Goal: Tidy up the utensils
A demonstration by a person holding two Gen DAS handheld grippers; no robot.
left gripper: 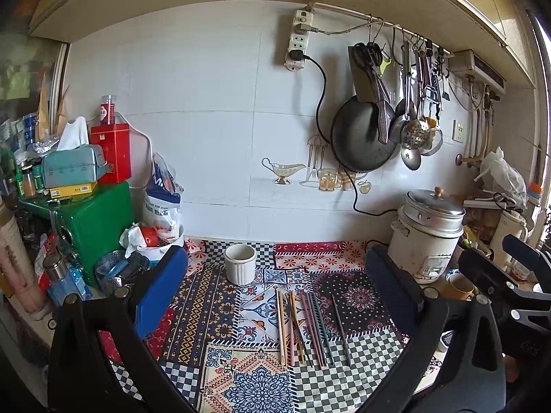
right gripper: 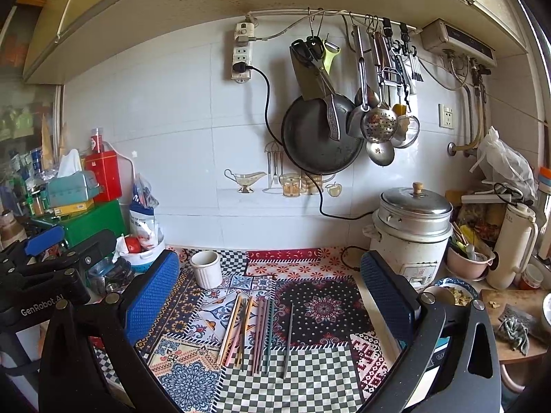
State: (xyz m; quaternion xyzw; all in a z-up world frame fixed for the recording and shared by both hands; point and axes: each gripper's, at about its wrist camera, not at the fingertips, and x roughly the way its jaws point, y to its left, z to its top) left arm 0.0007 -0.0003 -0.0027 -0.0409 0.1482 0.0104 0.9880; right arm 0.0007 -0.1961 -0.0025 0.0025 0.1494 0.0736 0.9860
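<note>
Both claws, yours to steer: left gripper (left gripper: 275, 296) and right gripper (right gripper: 272, 296), each with blue ribbed pads spread wide and nothing between them, hovering above the counter.

Item one: loose bundle of slim chopsticks (left gripper: 303, 327) in tan, pink, brown and dark green, lying roughly parallel on the patchwork-print tablecloth (left gripper: 220, 309), several crossing or touching.

Item two: single dark grey chopstick (left gripper: 341, 330), set just apart to the right of the bundle.

Item three: white ribbed ceramic cup (left gripper: 240, 263), upright and apparently empty, standing behind the bundle toward the tiled wall; likely the holder you are meant to fill.

Item four: white electric rice cooker with a steel lid (left gripper: 427, 234), at the right rear, its black cord (left gripper: 323, 103) trailing up the wall.

Risks, as judged: the sticks are thin and lie flat, so wide pads may slip over them or pinch the cloth and drag it. Because the sticks overlap, closing on one could roll or scatter its neighbours. Dropping sticks in at an angle could tip the light cup. With the two grippers close together, they may collide over the bundle.
</note>
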